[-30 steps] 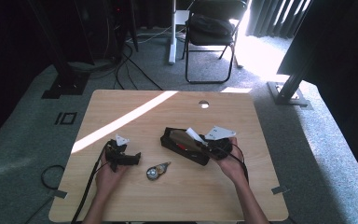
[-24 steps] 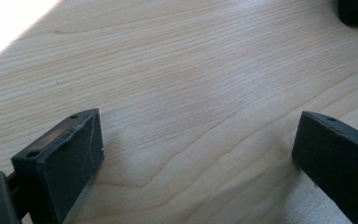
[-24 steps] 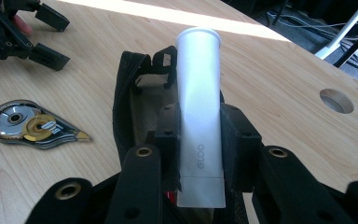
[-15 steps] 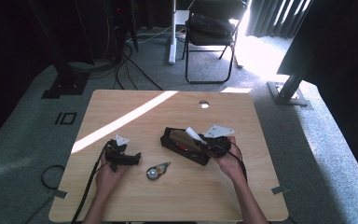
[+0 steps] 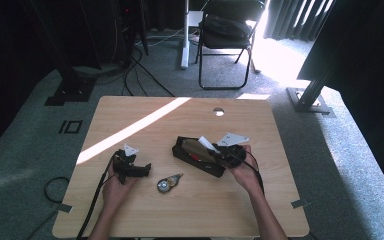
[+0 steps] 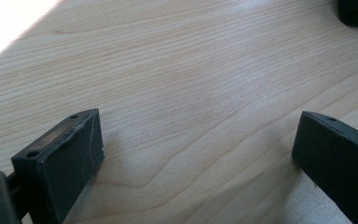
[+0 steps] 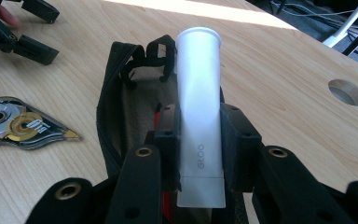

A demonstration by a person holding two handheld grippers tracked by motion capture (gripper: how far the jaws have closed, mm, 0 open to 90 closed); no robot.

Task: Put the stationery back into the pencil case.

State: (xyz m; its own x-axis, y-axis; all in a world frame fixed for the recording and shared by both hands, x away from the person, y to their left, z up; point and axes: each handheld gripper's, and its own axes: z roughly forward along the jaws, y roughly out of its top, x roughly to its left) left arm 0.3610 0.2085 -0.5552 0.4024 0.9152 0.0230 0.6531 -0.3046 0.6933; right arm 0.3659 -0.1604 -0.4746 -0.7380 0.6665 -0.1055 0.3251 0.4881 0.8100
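My right gripper (image 7: pixel 199 135) is shut on a white glue stick (image 7: pixel 198 107) marked GLOO, held just above an open black pencil case (image 7: pixel 121 102) with a tan lining and something red inside. From above, the glue stick (image 5: pixel 206 144) slants over the pencil case (image 5: pixel 197 155) at mid-table, with the right gripper (image 5: pixel 219 154) at the case's right end. A correction tape dispenser (image 5: pixel 169 183) lies left of the case, clear and grey with a yellow tip (image 7: pixel 21 127). My left gripper (image 5: pixel 139 170) rests on the table at left, open, its jaws wide over bare wood (image 6: pixel 191 107).
The wooden table (image 5: pixel 145 115) has a round cable hole (image 5: pixel 219 112) near its far edge and a sunlit stripe across the left half. A black folding chair (image 5: pixel 225 30) and stand bases sit on the carpet beyond. Cables trail from both grippers.
The right gripper with the glue stick has shifted slightly to the left over the pencil case. The left gripper stays put.
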